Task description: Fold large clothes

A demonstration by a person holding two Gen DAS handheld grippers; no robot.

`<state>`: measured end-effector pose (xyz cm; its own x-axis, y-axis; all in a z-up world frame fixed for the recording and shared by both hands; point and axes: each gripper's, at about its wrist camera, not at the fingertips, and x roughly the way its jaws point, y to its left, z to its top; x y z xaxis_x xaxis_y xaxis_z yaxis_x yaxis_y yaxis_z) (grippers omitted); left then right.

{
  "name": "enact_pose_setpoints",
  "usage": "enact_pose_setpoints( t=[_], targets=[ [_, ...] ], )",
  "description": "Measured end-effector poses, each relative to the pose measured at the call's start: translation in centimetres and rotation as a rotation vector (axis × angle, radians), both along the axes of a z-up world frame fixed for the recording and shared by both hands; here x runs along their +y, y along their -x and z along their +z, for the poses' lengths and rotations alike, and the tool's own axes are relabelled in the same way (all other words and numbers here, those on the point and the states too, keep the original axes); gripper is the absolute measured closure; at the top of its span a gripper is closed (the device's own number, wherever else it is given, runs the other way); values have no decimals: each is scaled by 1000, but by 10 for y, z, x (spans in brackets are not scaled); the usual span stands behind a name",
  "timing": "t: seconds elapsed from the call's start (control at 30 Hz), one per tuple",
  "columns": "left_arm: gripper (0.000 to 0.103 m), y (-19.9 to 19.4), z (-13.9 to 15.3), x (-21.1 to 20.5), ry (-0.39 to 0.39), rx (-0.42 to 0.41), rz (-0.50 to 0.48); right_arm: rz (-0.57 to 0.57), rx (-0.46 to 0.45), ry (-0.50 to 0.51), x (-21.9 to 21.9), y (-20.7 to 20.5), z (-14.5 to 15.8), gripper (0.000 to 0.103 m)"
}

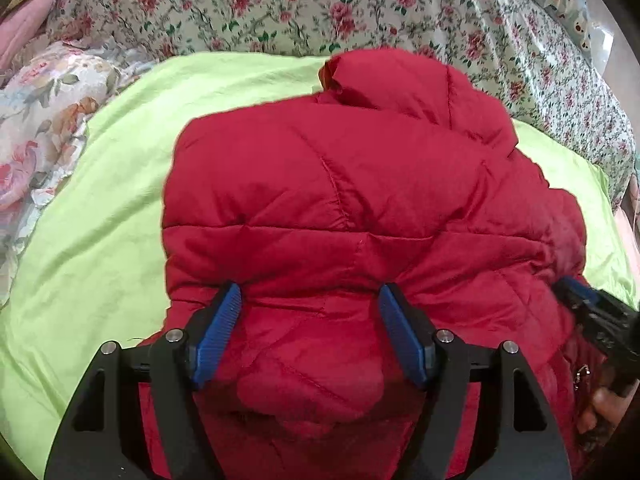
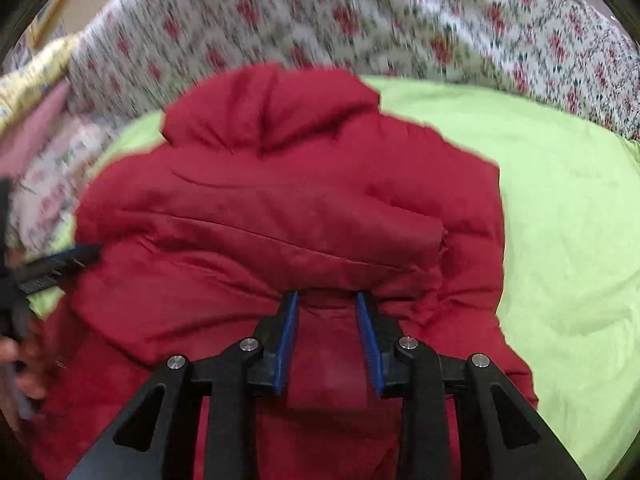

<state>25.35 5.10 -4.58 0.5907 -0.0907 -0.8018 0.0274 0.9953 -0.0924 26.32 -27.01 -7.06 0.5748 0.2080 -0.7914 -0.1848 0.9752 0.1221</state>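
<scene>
Between the jaws, left gripper (image 1: 310, 294): jaws stand wide apart, blue pads (image 1: 218, 332) straddling a puffed section of the red padded jacket (image 1: 328, 184); fabric bulges between them but is not pinched.
Between the jaws, right gripper (image 2: 327, 300): jaws partly open, narrower than the left; a ridge of jacket fabric sits between the pads (image 2: 287, 340). Whether the pads bear on it, I cannot tell.
Jacket position: lies on the green sheet (image 1: 100, 208), middle of the bed, hood (image 1: 384, 80) toward the far edge, hem nearest both grippers.
Jacket condition: bundled to a narrow block; no sleeves spread to either side, so they appear tucked in. Judged: lengthwise folding done.
Work remaining: judged, the near end has yet to go over toward the hood, then flattening; the padding stands high and may spring back.
Gripper pose: both point forward and down onto the near part of the jacket, side by side, near each other; each shows at the edge of the other's view.
Hand: partly seen behind the right gripper in the left view; right view is blurred.
Surroundings: floral bedding (image 1: 280, 4) beyond the sheet's far edge; bunched floral fabric (image 1: 44, 120) at its left edge.
</scene>
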Motion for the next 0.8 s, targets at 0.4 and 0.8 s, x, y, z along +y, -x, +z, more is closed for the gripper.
enact_pose_setpoints(
  t=[0.4,0.8],
  targets=[
    [27,0,-15,0,-58,9,6,-13,16,25,1,-3,-6,71],
    [27,2,-11,4,-48,40,6,-16,29,10,-1,-2,0,69]
  ],
)
